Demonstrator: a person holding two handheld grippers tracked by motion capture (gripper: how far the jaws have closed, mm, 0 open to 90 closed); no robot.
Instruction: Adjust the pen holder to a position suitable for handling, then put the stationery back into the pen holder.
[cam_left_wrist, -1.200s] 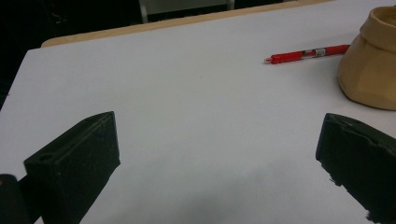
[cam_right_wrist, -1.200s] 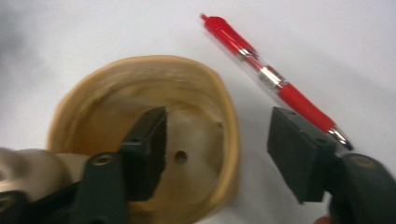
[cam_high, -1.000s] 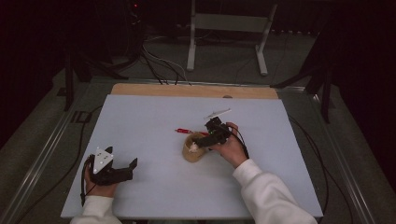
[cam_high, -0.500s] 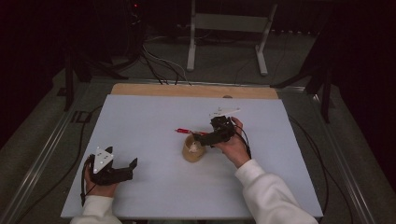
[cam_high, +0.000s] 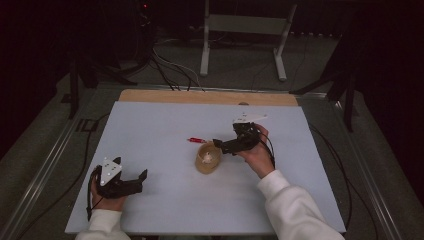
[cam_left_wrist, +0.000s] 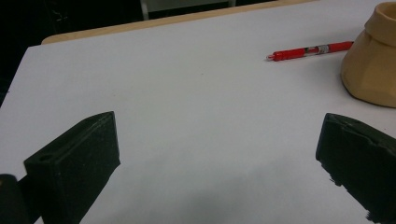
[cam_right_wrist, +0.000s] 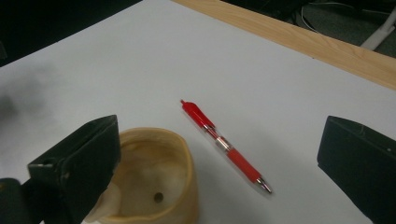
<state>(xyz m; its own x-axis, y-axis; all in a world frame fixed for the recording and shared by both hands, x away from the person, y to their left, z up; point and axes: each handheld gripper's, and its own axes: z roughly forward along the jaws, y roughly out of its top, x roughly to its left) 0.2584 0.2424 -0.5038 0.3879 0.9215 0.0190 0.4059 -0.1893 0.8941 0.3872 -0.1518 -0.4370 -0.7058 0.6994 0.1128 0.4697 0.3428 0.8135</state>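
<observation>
A tan pot (cam_high: 207, 159) stands upright at the middle of the white table top (cam_high: 165, 125), with a pale lump inside it. A red pen (cam_high: 196, 140) lies flat just behind the pot. My right gripper (cam_high: 220, 146) hovers to the right of the pot, open, nothing between its jaws. In the right gripper view the pot (cam_right_wrist: 159, 179) sits by the left jaw and the pen (cam_right_wrist: 226, 147) lies between the open jaws of the right gripper (cam_right_wrist: 219, 140). My left gripper (cam_high: 140, 180) rests open near the front left. The left gripper view has the open left gripper (cam_left_wrist: 219, 154), pen (cam_left_wrist: 308, 49) and pot (cam_left_wrist: 373, 65).
A wooden strip (cam_high: 210, 96) runs along the table's far edge. Beyond it a grey metal stand (cam_high: 245, 35) and cables (cam_high: 170, 65) lie on the floor. Metal rails (cam_high: 50, 160) flank the table on both sides.
My right gripper has drawn back from the pot, up and to the right. The pot, the pen and the left gripper have stayed put.
</observation>
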